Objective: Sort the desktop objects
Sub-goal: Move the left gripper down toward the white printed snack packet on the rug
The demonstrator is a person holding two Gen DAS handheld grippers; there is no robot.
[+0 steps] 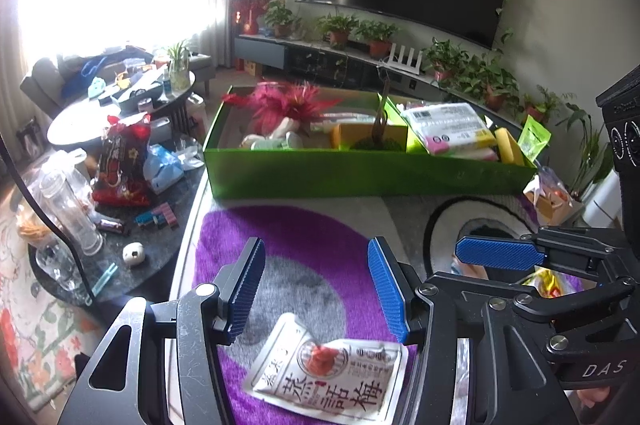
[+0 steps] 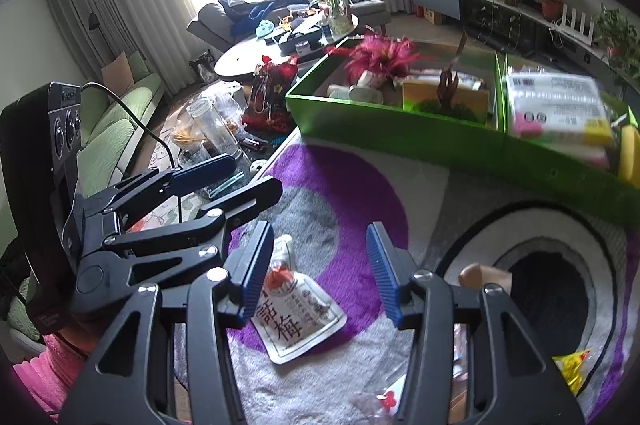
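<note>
Flanking the white snack pouch [image 1: 328, 377], a green box [image 1: 360, 177] stands beyond.

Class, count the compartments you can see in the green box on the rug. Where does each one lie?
2. The larger compartment lies to the left and holds the red flower; the smaller one, on the right, holds packets. The box's right end is cut off, so more may be hidden.

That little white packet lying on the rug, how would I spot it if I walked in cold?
Start at the long green box on the purple and grey rug. In front of it, on the purple patch, lies a flat white snack pouch, printed with big black Chinese characters and a red picture, unlike the yellow wrapper nearby.
</note>
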